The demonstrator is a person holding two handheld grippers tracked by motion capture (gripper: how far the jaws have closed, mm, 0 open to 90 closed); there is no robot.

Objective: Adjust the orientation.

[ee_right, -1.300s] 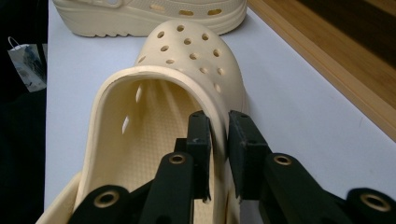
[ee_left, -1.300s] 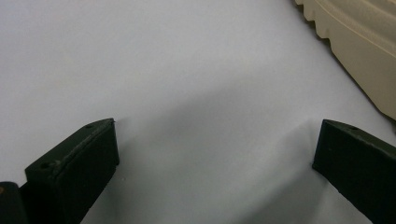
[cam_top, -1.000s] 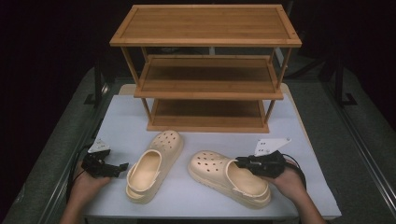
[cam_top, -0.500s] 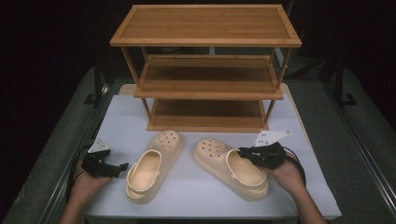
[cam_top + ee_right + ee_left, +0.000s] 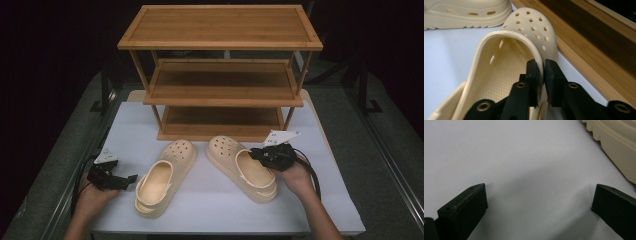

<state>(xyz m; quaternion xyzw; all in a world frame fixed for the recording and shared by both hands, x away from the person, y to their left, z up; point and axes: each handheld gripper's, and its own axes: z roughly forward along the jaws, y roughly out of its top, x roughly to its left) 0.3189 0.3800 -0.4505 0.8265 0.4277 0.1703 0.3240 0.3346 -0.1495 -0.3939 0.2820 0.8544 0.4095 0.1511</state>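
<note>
Right tongs [image 5: 261, 154] are pinching the side wall of a cream clog [image 5: 241, 167]; in the right gripper view the two black jaws are pressing together on the rim of its opening [image 5: 537, 65], one inside the shoe and one outside. That clog is lying on the white surface [image 5: 210, 200] with its perforated toe pointing ahead of the tongs toward the wooden shoe rack [image 5: 220, 75], and the rack's lowest board [image 5: 584, 50] is running just beyond the toe, near but seemingly not touching. Whether the sole is fully resting on the surface or beginning to lift I cannot tell.

Left tongs [image 5: 127, 178] are lying spread wide, holding nothing. In the left gripper view their jaws are framing bare surface, and the ridged sole edge of the second clog [image 5: 614, 147] is sitting ahead of them and off to their right, apart from both jaws. From the high view this other clog [image 5: 164, 175] is lying just beside the tips of the left tongs, toe also angled toward the rack.

Judging by the layout, the work in hand is putting the pair onto the rack, and it is at an early stage: one shoe is gripped and waiting in front of the bottom tier, the other is ungrasped, and all three shelves are standing bare. What appears to be left is carrying the gripped clog onto a shelf, releasing it, then closing the left tongs on the second clog and placing it alongside.
</note>
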